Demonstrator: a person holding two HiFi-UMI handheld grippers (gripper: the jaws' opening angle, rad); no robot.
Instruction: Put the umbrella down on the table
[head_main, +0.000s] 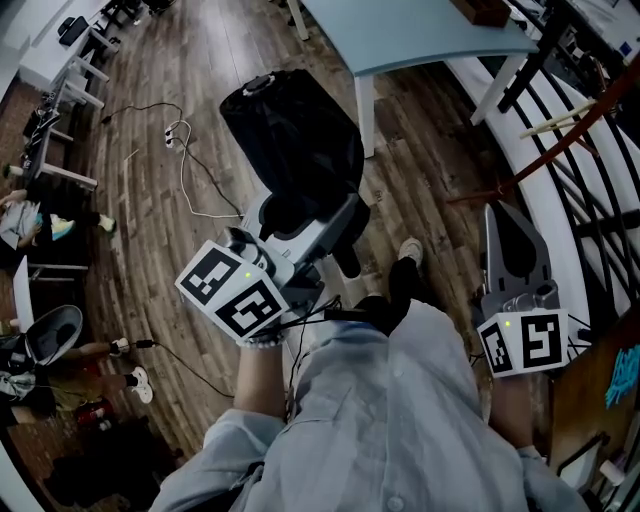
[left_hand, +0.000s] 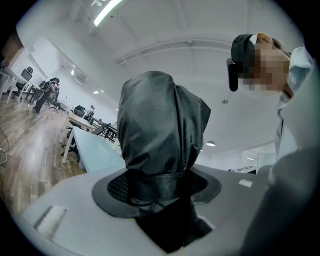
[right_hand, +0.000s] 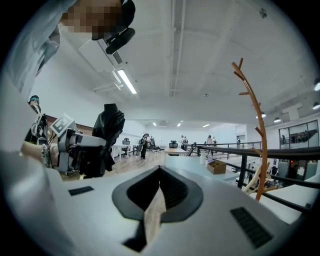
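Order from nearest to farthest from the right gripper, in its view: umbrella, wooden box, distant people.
1. Umbrella, close on the left.
2. Wooden box, on the table ahead.
3. Distant people, far across the room.

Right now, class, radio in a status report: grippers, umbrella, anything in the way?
Left gripper shut on the umbrella. Right gripper shut, empty. Umbrella over floor, short of the table. Box on the table's far side.

Black umbrella, pale blue table, brown plank floor, light grey shirt
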